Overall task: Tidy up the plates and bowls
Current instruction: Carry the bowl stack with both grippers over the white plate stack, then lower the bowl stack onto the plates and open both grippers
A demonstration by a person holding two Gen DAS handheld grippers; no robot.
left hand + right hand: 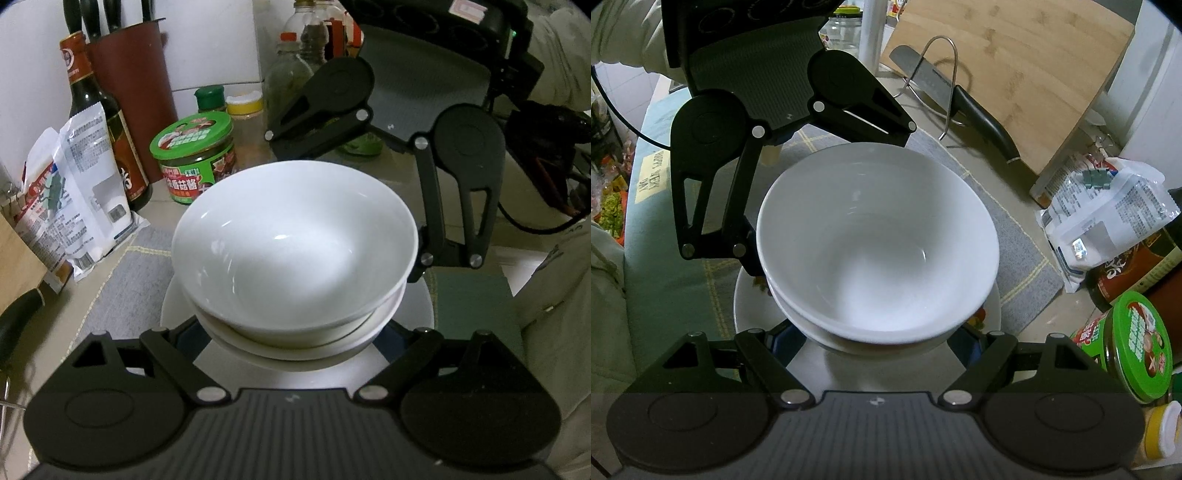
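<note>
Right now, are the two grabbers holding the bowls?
Cannot tell: both grippers' fingers straddle the bowl stack low on opposite sides, but the bowls hide their tips.

Home kitchen counter, lived-in. Upper left of the left wrist view: dark sauce bottle (99, 110) with red label, brown knife block (135, 92) with black handles sticking out, against white wall tiles. Centre left, green-lidded sauce jar (194, 162); behind it spice shakers (243, 110) and oil bottles (291, 66). Left edge, clipped food bags (74, 192). Upper right of the right wrist view: bamboo cutting board (1015, 70) leaning, cleaver (945, 96) on a wire rack in front. White bowls (879, 240) stacked on a plate (746, 310) over a grey mat (1012, 236), frame centre.
</note>
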